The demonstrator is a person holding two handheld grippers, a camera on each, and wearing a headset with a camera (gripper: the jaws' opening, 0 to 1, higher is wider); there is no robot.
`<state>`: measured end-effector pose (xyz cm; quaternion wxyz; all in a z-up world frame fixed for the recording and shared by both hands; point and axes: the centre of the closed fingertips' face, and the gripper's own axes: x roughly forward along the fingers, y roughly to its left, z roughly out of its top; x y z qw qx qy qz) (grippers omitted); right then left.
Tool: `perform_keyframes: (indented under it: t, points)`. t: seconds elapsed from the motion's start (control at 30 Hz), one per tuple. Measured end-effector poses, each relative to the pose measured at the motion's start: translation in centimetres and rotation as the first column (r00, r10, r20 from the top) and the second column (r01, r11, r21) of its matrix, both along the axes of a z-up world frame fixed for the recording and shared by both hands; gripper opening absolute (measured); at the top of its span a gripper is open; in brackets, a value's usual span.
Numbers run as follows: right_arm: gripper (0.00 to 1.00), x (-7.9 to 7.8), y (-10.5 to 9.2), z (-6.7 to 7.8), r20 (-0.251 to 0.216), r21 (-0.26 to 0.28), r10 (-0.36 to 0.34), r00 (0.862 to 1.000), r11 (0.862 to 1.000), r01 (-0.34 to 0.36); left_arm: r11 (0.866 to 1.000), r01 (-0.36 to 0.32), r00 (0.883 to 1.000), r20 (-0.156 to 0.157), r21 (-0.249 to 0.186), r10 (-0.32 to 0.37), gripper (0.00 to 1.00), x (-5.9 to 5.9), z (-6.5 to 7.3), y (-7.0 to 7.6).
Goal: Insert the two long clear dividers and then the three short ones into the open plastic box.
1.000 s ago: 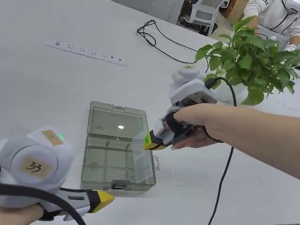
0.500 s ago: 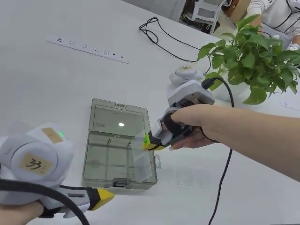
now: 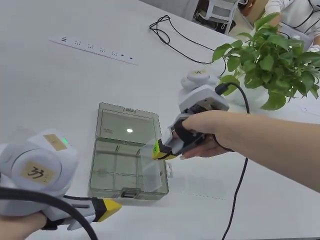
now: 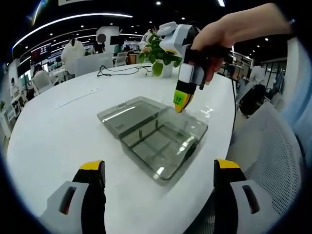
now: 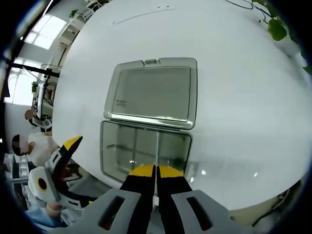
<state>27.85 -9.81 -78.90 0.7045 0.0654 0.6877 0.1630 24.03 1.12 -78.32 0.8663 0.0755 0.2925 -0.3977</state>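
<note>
The open plastic box [image 3: 105, 186], smoky and see-through, lies on the white table with its lid [image 3: 127, 131] folded flat behind it. My right gripper [image 3: 157, 150] is shut on a clear divider [image 3: 152, 172], which hangs upright into the right part of the base. In the right gripper view the divider [image 5: 157, 146] shows edge-on between the shut jaws [image 5: 156, 170], above the box [image 5: 117, 151]. My left gripper [image 3: 107, 209] stands open near the box's front left corner. In the left gripper view, the left gripper [image 4: 159, 165] frames the box [image 4: 146, 131] and the right gripper [image 4: 183, 97] over it.
A white power strip [image 3: 97, 49] and a black cable [image 3: 172, 40] lie at the back. A potted plant [image 3: 270, 60] stands at the right. The right gripper's cable [image 3: 239, 185] trails down the table. A faint clear piece [image 3: 197, 189] lies right of the box.
The view has shifted slightly. My right gripper with the divider has stayed over the right part of the box, easing a touch lower. The left gripper has barely moved.
</note>
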Motion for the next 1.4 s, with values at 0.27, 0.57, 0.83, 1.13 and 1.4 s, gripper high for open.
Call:
perform_keyframes:
  t: [0.27,0.57,0.83,1.13,1.4]
  points:
    - [0.02,0.64,-0.27,-0.3,-0.014,0.0,-0.003,1.0,1.0,0.003,1.0,-0.005,1.0,-0.007,0.003,0.005,0.94,-0.06,-0.21,0.23]
    - [0.02,0.53,0.0,-0.03,-0.037,0.011,-0.03,0.999,0.999,0.03,1.0,0.004,1.0,-0.01,0.005,-0.004,0.93,-0.29,-0.43,-0.06]
    - [0.02,0.76,0.03,-0.44,-0.043,0.003,-0.034,0.998,0.999,0.034,1.0,0.012,1.0,-0.013,0.009,-0.012,0.93,-0.4,-0.61,-0.19]
    - [0.02,0.53,0.0,-0.47,-0.04,-0.007,-0.021,0.999,1.0,0.021,1.0,0.01,1.0,-0.019,0.006,-0.01,0.92,-0.52,-0.75,-0.19]
    - [0.02,0.69,0.12,-0.69,-0.038,-0.006,-0.022,0.999,1.0,0.022,1.0,0.005,1.0,-0.017,0.004,-0.005,0.92,-0.51,-0.74,-0.14]
